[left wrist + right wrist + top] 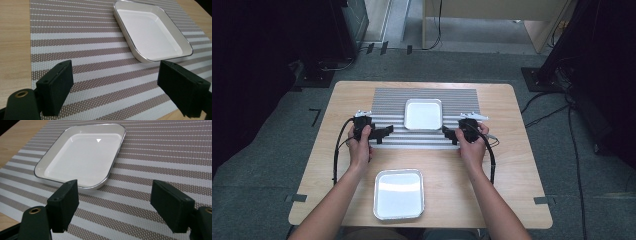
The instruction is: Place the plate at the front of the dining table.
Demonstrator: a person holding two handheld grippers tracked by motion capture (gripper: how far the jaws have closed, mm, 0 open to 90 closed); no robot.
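A white square tray [423,114] rests on a grey striped placemat [387,100] at the middle of the table. My left gripper [382,135] sits on the mat's front left, open and holding nothing, pointing right toward the tray [150,35]. My right gripper [449,135] sits on the mat's front right, open with nothing between its jaws, pointing left toward the same tray [82,157]. A second, metal-rimmed tray [399,194] lies near the table's front edge between the person's forearms. Both trays hold nothing.
The wooden table [512,165] stands on grey carpet. Black cables [339,145] trail from both grippers across the tabletop. Dark equipment and cables lie on the floor to the left and right, and a wooden desk leg [424,25] stands beyond the table.
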